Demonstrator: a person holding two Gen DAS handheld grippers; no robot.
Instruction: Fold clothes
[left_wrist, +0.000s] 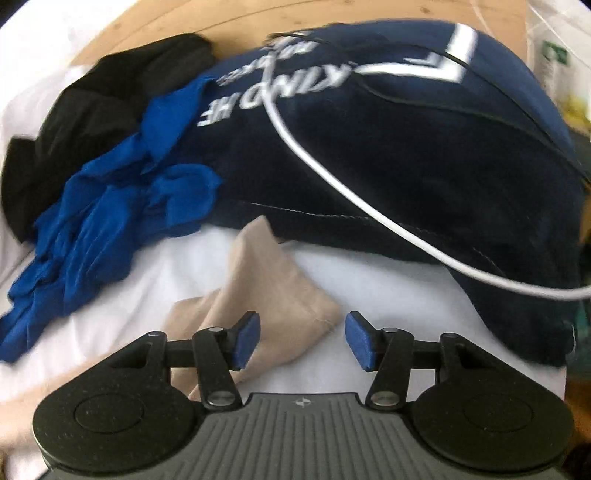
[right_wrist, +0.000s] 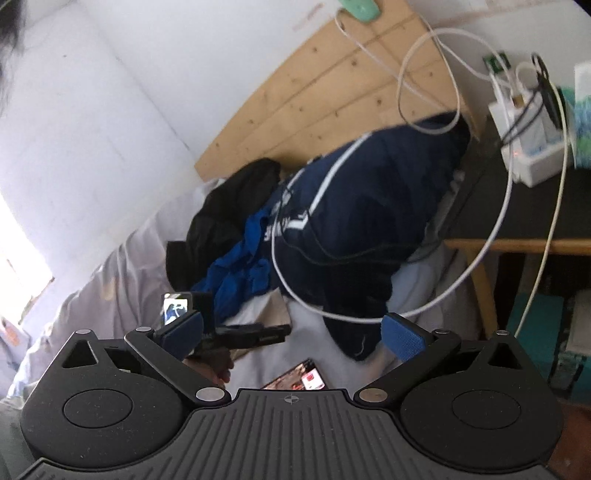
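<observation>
Left wrist view: I'm holding my left gripper (left_wrist: 302, 340) just above the beige cloth (left_wrist: 258, 284), jaws half apart, gripping nothing, lining up on its limp, soft folded corner, probably my first piece to fold. It's lying on the white sheet (left_wrist: 369, 280), with crumpled blue fabric (left_wrist: 110, 229) and a smooth navy printed garment (left_wrist: 406, 166) behind, white cable (left_wrist: 332, 184) draped across. Right wrist view: I'm keeping my right gripper (right_wrist: 295, 332) wide open and empty, waiting back from the clothes heap, phone (right_wrist: 299, 376) lying below.

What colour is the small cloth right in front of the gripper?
Beige. The small cloth shows best in the left wrist view, lying on the white sheet.
</observation>
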